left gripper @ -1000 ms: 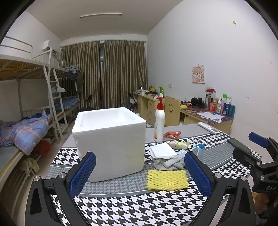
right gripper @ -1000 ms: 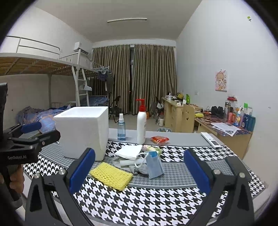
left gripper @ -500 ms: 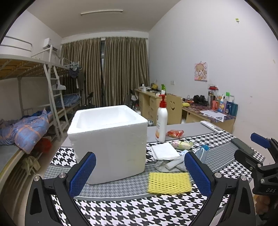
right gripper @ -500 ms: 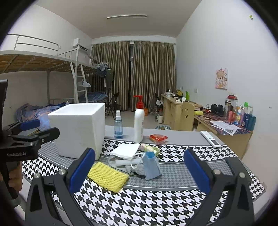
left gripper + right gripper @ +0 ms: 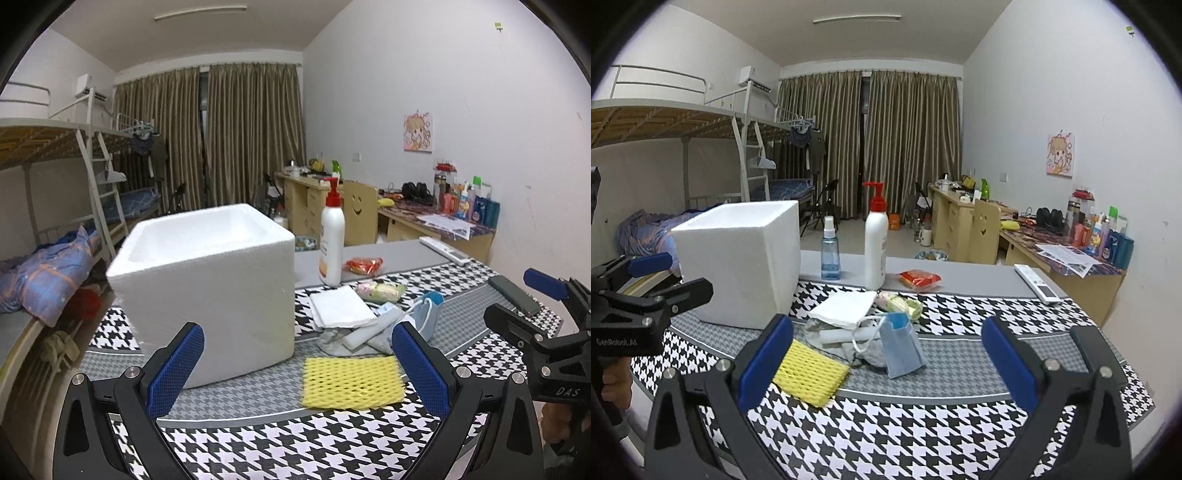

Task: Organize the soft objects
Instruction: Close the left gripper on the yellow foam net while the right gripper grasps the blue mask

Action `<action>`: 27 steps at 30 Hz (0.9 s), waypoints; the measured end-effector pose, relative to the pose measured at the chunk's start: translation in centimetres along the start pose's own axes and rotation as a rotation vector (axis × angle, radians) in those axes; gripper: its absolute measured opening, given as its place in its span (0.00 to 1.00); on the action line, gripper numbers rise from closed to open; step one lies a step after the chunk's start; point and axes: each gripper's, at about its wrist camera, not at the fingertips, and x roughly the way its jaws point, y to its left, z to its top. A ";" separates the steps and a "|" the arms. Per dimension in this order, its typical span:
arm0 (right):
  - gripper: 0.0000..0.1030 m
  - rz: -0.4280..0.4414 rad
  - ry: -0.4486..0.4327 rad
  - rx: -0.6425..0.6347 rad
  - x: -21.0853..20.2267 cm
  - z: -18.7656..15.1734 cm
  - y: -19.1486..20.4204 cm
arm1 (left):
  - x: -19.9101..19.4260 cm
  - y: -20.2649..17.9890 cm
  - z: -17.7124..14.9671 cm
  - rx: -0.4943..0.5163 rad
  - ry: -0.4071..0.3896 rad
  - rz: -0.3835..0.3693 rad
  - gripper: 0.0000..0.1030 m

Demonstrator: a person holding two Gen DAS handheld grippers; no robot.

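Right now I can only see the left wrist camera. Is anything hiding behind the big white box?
Observer: Yes. The right wrist view shows a small blue spray bottle standing behind the foam box, next to the pump bottle.
Operator: And the blue mask? My gripper finger covers most of it.
Observer: The blue mask is propped against the pile of soft things. It sits beside the yellow foam net and does not touch it.
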 end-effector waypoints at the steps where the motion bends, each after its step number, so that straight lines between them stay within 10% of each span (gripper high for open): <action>1: 1.00 0.001 0.011 -0.003 0.4 0.0 -0.1 | 0.4 -0.1 -0.1 0.001 0.011 -0.002 0.99; 27: 0.98 0.000 0.209 0.024 6.0 -1.0 -1.5 | 8.0 -2.6 -2.2 0.062 0.285 -0.102 0.88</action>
